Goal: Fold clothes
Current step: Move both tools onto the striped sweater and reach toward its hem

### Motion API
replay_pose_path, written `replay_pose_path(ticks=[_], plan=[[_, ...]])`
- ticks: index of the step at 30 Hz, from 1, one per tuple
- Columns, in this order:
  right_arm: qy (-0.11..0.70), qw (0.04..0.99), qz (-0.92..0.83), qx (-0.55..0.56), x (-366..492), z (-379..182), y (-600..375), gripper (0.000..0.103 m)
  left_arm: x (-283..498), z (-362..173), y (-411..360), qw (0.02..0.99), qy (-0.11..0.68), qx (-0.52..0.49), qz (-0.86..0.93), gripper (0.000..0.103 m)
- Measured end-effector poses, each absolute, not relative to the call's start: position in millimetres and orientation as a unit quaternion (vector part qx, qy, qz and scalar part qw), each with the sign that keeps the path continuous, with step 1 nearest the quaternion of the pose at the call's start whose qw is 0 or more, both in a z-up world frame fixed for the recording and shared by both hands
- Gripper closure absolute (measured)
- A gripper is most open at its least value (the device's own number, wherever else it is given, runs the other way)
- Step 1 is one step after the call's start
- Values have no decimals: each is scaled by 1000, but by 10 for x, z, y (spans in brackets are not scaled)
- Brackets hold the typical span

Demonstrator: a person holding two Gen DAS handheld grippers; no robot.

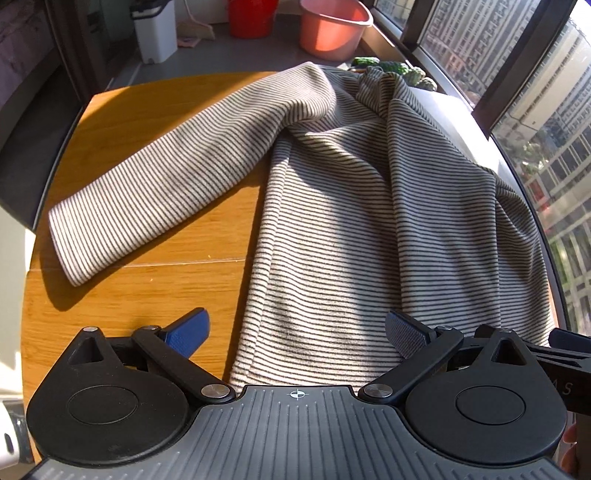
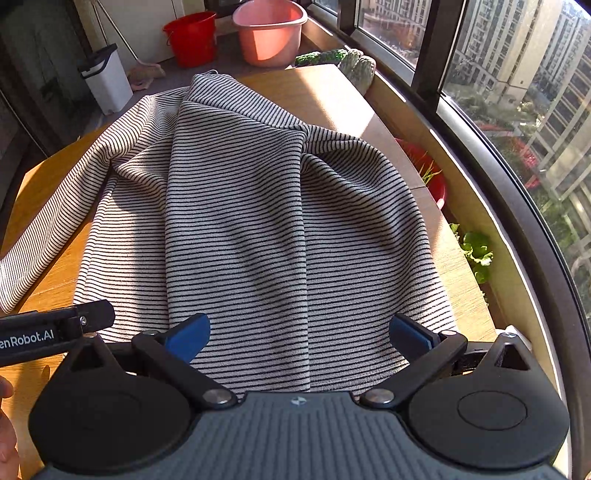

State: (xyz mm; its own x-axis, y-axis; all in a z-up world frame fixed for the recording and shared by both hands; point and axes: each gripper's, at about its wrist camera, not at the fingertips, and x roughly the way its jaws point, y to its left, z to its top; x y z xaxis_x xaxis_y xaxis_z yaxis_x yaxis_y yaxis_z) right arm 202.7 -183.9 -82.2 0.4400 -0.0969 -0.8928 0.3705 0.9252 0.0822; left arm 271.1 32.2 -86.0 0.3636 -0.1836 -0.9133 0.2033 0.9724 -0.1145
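A grey-and-black striped long-sleeved top (image 1: 351,206) lies on a wooden table (image 1: 147,288), hem toward me. Its left sleeve (image 1: 155,192) stretches out to the left across the wood. In the right wrist view the top (image 2: 258,229) has its right side folded over the body, with a straight fold edge running down the middle. My left gripper (image 1: 297,334) is open and empty, just above the hem at its left part. My right gripper (image 2: 299,338) is open and empty, above the hem at its right part. The left gripper's body (image 2: 55,328) shows at the left edge of the right wrist view.
A pink basin (image 2: 269,29), a red bucket (image 2: 192,37) and a white bin (image 2: 105,77) stand on the floor beyond the table. Cactus plants (image 2: 354,62) and a red planter (image 2: 424,166) sit along the window ledge on the right. The table edge (image 2: 469,280) runs close to the top's right side.
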Motion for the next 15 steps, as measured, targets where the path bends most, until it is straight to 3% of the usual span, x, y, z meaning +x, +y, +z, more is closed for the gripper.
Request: replay_pose_path(ticks=[6, 12, 15], plan=[[451, 872, -77, 176, 2198, -790, -2078, 0, 2814, -1106, 124, 817, 568, 13, -101, 0], [455, 872, 17, 181, 2581, -937, -2197, 0, 2798, -1225, 43, 835, 545, 33, -65, 0], [480, 850, 36, 213, 2771, -1119, -2305, 12, 2742, -1234, 43, 843, 532, 33, -63, 0]])
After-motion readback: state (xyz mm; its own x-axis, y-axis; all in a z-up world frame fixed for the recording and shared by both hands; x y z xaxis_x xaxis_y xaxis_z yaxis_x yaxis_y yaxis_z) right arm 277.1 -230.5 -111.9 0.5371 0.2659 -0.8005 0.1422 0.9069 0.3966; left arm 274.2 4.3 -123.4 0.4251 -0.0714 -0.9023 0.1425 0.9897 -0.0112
